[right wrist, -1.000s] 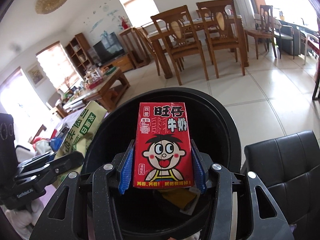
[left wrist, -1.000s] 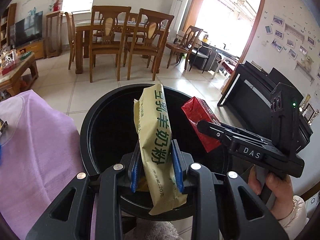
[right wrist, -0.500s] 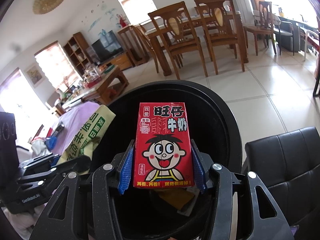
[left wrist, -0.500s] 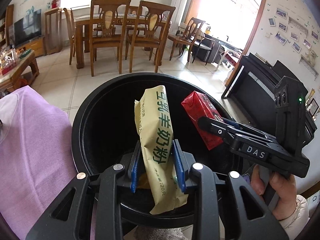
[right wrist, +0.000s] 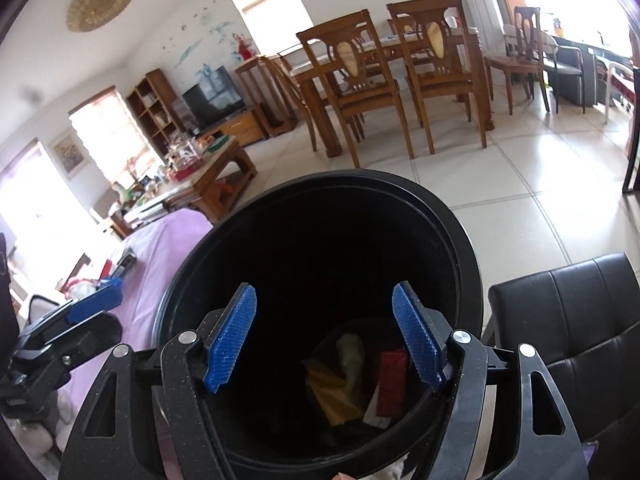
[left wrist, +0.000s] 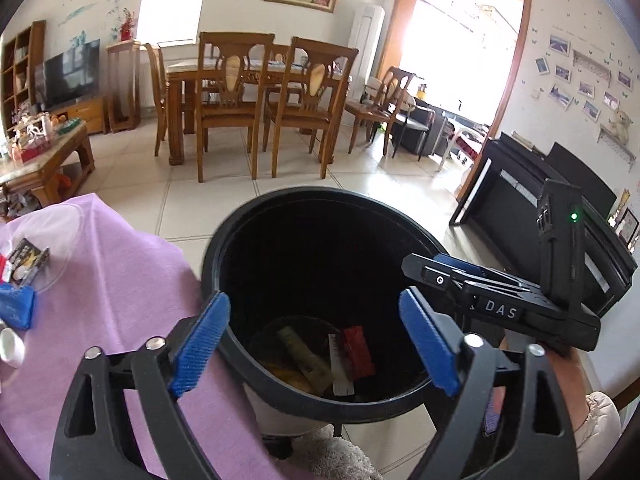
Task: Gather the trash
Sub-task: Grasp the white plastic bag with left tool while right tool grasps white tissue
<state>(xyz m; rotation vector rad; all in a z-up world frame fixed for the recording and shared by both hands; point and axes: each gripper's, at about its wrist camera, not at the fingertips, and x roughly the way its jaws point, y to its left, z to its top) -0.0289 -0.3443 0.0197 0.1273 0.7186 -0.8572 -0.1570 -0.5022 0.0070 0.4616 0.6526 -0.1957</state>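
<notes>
Left wrist view: left gripper (left wrist: 314, 340) poised over the black trash bin (left wrist: 224, 240), jaws spread wide and opening, nothing between the blue pads (left wrist: 200, 344). At the bin's bottom lie a pale yellow-green sachet (left wrist: 306, 356), a red milk carton (left wrist: 360, 348) just beside it, a white wrapper strip (left wrist: 338, 368) between them, and something yellow (left wrist: 288, 376), too dim to identify. Right gripper (left wrist: 440, 276) enters from the right, held by a hand (left wrist: 568, 372); from this side its jaw spacing is not readable. Purple cloth (left wrist: 112, 292) lies left of the bin, touching its wall; on it, near the far left edge, a clear plate (left wrist: 60, 236), a small packet (left wrist: 28, 260) and a blue item (left wrist: 16, 312).

Right wrist view: right gripper (right wrist: 326, 338) over the same trash bin (right wrist: 460, 240), jaws wide and opening, empty between. Inside, red milk carton (right wrist: 394, 382) lies at the bottom right, sachet (right wrist: 352, 356) left of it, yellow wrapper (right wrist: 332, 396) beside that. Left gripper (right wrist: 96, 304) visible at the left edge over the purple cloth (right wrist: 160, 248). Black leather chair (right wrist: 560, 320) just right of the bin.
</notes>
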